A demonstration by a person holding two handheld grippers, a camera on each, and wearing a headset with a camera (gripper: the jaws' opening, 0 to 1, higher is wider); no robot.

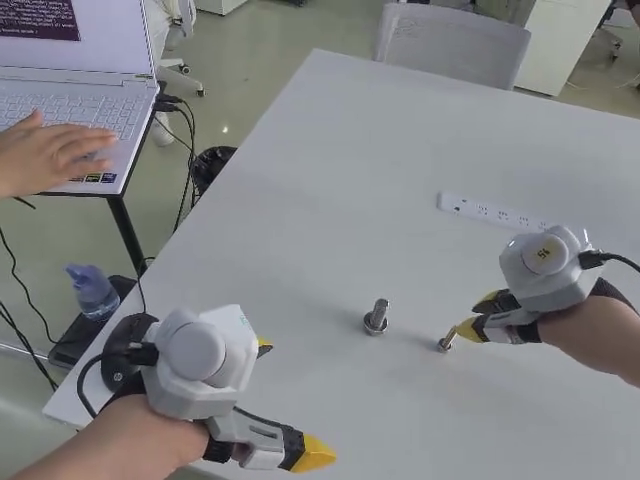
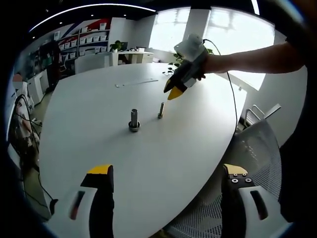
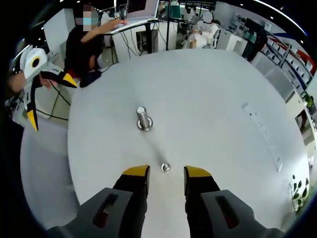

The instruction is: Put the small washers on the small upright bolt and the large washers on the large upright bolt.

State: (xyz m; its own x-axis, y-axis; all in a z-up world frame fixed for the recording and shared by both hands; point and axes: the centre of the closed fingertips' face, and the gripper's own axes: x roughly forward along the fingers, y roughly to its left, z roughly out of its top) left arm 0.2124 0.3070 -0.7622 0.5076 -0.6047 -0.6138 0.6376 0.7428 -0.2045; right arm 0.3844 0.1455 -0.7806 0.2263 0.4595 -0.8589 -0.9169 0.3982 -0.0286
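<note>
The place looks like an office. A large white counter (image 1: 330, 180) stands on a smooth pale floor, with a grey mesh chair (image 1: 450, 42) at its far side and a white power strip (image 1: 495, 213) lying on it. A laptop (image 1: 75, 95) is open on a small side stand. Shelves with boxes (image 2: 91, 37) and large bright windows (image 2: 237, 34) are along the walls.

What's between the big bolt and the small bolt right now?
Nothing: just bare white table separates the big bolt and the small bolt, clearest in the head view.

White table (image 1: 350, 200), silver large bolt (image 1: 376, 318), silver small bolt (image 1: 446, 343)
</note>
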